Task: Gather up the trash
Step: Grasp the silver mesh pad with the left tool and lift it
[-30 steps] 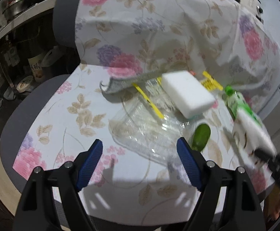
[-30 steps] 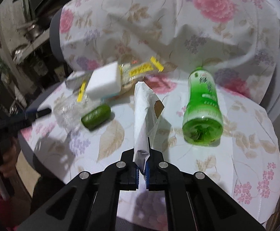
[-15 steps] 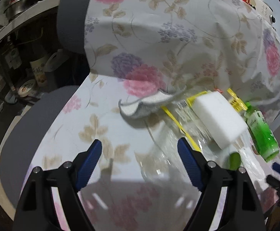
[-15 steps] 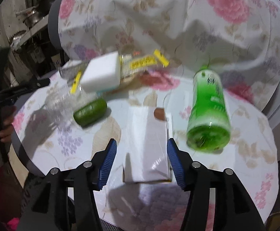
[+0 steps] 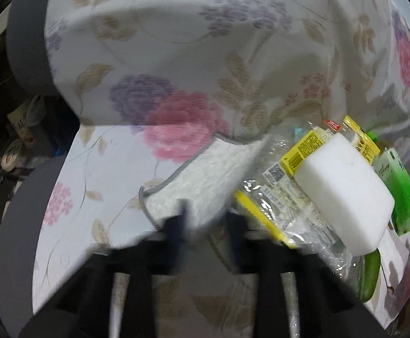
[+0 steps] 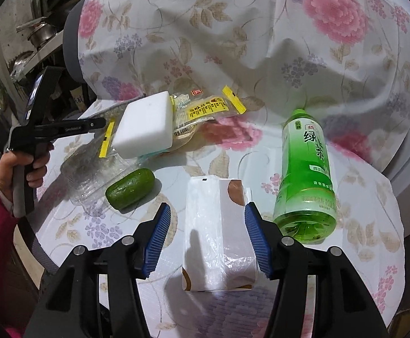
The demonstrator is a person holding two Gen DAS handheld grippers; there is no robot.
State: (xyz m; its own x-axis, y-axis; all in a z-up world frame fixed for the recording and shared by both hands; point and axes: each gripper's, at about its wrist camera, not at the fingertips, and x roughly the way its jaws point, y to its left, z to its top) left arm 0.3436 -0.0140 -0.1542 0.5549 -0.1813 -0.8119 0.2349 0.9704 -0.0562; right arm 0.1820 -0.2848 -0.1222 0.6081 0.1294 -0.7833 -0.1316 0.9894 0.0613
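1. The left gripper (image 5: pixel 205 222), badly blurred in its own view, has just snapped closed at the edge of a grey-trimmed white cloth (image 5: pixel 202 174) — whether it pinches the cloth cannot be told.
2. The right gripper (image 6: pixel 207 236) stands spread after opening, its blue pads either side of a white paper bag (image 6: pixel 219 233) lying flat on the floral cover (image 6: pixel 233 42), neither pad pressing.
3. A white sponge (image 6: pixel 145 125) hides part of the yellow wrappers (image 6: pixel 205 109); a green bottle (image 6: pixel 306 174) lies just right of the bag.

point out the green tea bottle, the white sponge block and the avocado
green tea bottle (image 6: pixel 307 166), right wrist view, on its label
white sponge block (image 6: pixel 145 125), right wrist view, top face
avocado (image 6: pixel 130 188), right wrist view, middle of skin
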